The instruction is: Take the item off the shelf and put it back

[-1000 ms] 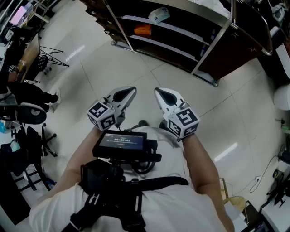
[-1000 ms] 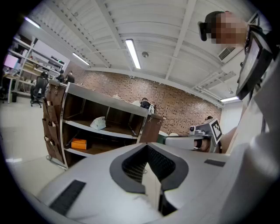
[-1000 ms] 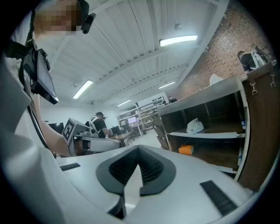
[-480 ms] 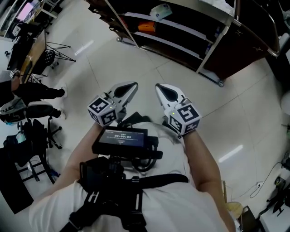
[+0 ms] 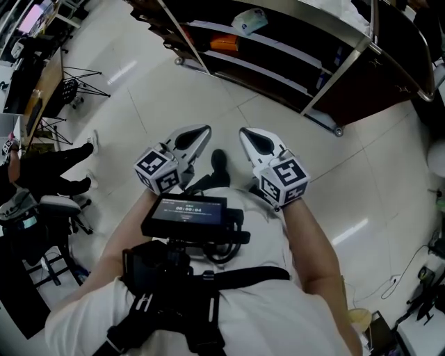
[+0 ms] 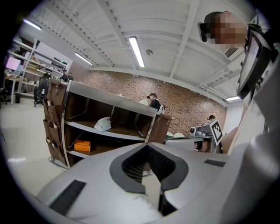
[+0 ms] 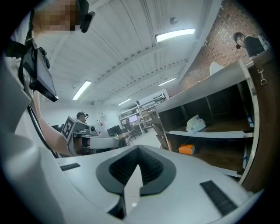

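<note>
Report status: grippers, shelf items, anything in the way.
Left gripper, right gripper shut, empty. White item, orange box on shelf, not reached. Only bare floor between.

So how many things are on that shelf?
2. A white item lies on the upper board of the shelf, and an orange box sits on the board below it. The shelf's dark corners may hide more.

Two claws are counted: left claw (image 5: 200, 133) and right claw (image 5: 245, 133). One shelf (image 5: 278, 46) is seen ahead of both. On it, one white bag (image 5: 249, 21) and one orange box (image 5: 224, 44) are counted. One screen (image 5: 184, 212) is seen behind the claws.
</note>
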Tool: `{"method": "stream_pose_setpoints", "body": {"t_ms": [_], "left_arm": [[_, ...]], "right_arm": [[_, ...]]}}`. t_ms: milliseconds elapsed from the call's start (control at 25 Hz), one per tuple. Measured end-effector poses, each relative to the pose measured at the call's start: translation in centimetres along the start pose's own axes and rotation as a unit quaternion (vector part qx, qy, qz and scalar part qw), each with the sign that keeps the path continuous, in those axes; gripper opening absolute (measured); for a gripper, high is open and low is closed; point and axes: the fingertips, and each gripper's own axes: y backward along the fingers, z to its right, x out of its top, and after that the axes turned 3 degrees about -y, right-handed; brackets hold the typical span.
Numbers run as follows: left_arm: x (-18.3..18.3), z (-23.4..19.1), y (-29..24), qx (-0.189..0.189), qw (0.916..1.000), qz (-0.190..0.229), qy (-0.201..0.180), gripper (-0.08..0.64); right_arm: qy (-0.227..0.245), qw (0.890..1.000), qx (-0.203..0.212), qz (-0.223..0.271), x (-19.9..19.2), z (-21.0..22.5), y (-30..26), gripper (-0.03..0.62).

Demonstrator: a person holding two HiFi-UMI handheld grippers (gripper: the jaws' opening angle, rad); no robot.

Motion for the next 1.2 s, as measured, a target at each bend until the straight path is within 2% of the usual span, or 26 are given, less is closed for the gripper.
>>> {"method": "stream_pose_setpoints", "body": {"t_ms": [360,560,720,960,1200], "left_arm": [[2.7,-8.3,-0.8,-0.041,0.9988,0.021,0.019,0.009],[3.5,-12.6,0.4,-0.065,0.9973,0.023,0.023,0.009],[3.7,-16.4,1.0,-0.064,0.9975,0.019,0.025,0.009],[4.8,-18.9,-0.6,-0.071,0.9969,0.017,0.027,0.009],[5.6,-20.6,-3.5,-0.072,0.9972,0.006,0.022,0.009]], "right_arm": [[0.018,0.998,-0.054,-0.014,2.4,1.4,-7.0,0.008],[0.016,0.995,-0.092,-0.025,2.2,1.8,-11.3,0.008],[0.007,0.993,-0.116,-0.026,2.4,2.1,-13.9,0.008],[0.002,0.99,-0.142,-0.025,3.7,4.9,-16.0,0.008],[-0.011,0.988,-0.149,-0.033,3.9,9.9,-18.2,0.009]]}}
